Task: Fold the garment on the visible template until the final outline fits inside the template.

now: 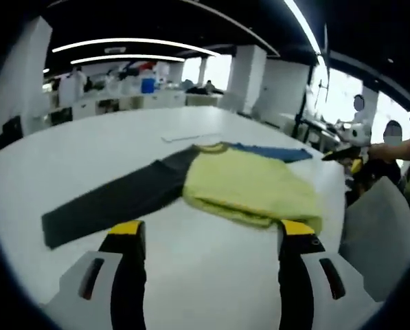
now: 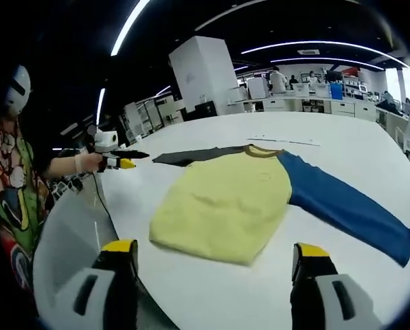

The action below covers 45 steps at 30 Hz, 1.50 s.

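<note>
A long-sleeved shirt lies flat on the white table [image 1: 191, 275]. Its yellow body [image 1: 249, 185] is in the middle. One dark grey sleeve [image 1: 115, 203] stretches out to the left, and a blue sleeve [image 1: 273, 151] lies behind. My left gripper [image 1: 211, 230] hovers short of the hem, open, with nothing between its jaws. In the right gripper view the yellow body [image 2: 225, 203] lies ahead, the blue sleeve [image 2: 349, 210] runs right and the grey sleeve [image 2: 191, 156] runs back left. My right gripper [image 2: 215, 249] is open and holds nothing, near the shirt's side edge.
A thin pale strip [image 1: 191, 136] lies on the table beyond the collar. A grey chair back [image 1: 373, 234] stands at the table's edge. Desks, pillars and seated people fill the far room. The left gripper [image 2: 119, 161], held by a hand, shows at the left.
</note>
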Tool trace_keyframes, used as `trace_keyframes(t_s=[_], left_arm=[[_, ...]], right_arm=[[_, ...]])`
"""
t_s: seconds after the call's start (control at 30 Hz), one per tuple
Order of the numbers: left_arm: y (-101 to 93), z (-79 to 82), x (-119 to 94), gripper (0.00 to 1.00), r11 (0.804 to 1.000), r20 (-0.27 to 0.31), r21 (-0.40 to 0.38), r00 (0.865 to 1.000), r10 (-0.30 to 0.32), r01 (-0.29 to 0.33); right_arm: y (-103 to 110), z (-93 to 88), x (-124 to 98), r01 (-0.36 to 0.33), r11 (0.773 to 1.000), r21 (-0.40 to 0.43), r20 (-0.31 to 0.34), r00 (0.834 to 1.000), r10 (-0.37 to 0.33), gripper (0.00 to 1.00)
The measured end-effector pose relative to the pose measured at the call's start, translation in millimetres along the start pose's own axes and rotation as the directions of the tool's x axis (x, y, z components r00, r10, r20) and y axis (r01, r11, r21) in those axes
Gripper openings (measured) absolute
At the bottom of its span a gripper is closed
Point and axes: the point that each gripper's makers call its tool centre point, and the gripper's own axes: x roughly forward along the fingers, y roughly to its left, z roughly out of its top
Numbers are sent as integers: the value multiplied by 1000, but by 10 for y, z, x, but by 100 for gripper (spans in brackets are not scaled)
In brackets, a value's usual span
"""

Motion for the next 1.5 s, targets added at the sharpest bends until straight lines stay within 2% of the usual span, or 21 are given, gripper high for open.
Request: trace_keyframes(t_s=[0.07,0.13,0.2,0.27,0.53,0.63,0.67,0.7,0.8,0.87,0.93,0.97,1.1,1.2,1.3,1.4,1.43,1.47,1.5], left_arm=[[-125,-48,-10,74,1000,-4,17,1000,-6,6],[-201,-81,-25,74,1000,-2,-2,1000,-10,10],[-251,-102,-52,73,1000,8,-15,1000,-6,6],[-289,-130,-74,73,1000,3,-14,1000,-7,8],[-297,-124,-173,72,999,20,-42,1000,14,-13],[-309,-147,-186,72,999,16,-50,1000,19,-18],[-320,-151,-189,71,998,16,-54,1000,18,-17],[-321,-153,-186,71,998,17,-57,1000,17,-16],[-339,-175,-181,71,998,7,-62,1000,15,-15],[-341,-174,-178,71,997,11,-72,1000,12,-11],[-337,-175,-181,70,997,11,-74,1000,14,-14],[-342,-178,-184,70,997,9,-73,1000,15,-14],[-332,-195,-206,70,997,6,-81,1000,16,-16],[-328,-216,-218,69,996,4,-93,1000,17,-16],[-323,-239,-224,68,994,3,-104,1000,20,-20],[-340,-261,-225,68,994,2,-112,1000,18,-17],[-346,-267,-225,68,993,1,-113,1000,17,-17],[-350,-271,-226,68,993,1,-114,1000,17,-17],[-353,-276,-227,68,993,2,-117,1000,17,-17]], right_arm=[[58,-48,10,1,998,-56,-19,1000,-2,88],[119,-108,27,-9,996,-93,-43,999,5,85],[109,-137,37,-1,987,-158,-52,999,-7,77],[127,-175,48,-10,982,-190,-72,997,-4,74],[149,-141,165,-41,962,-269,-92,996,17,70],[152,-124,205,-50,947,-317,-103,995,18,66],[148,-113,229,-54,928,-369,-110,994,13,63],[150,-123,245,-59,919,-390,-123,992,12,59],[271,-150,377,-107,902,-419,-150,988,48,57],[305,-170,455,-125,861,-492,-172,984,45,53],[361,-182,527,-144,838,-526,-183,982,53,46],[377,-184,544,-147,838,-526,-183,981,58,44],[370,-240,670,-162,773,-613,-217,976,32,35],[408,-259,743,-187,749,-636,-232,972,46,28],[416,-301,817,-217,686,-694,-264,964,38,22],[472,-357,874,-252,665,-702,-288,956,59,20],[478,-376,898,-262,636,-726,-298,953,52,19],[482,-390,911,-269,620,-737,-306,951,48,18],[494,-396,937,-267,613,-743,-303,952,46,16]])
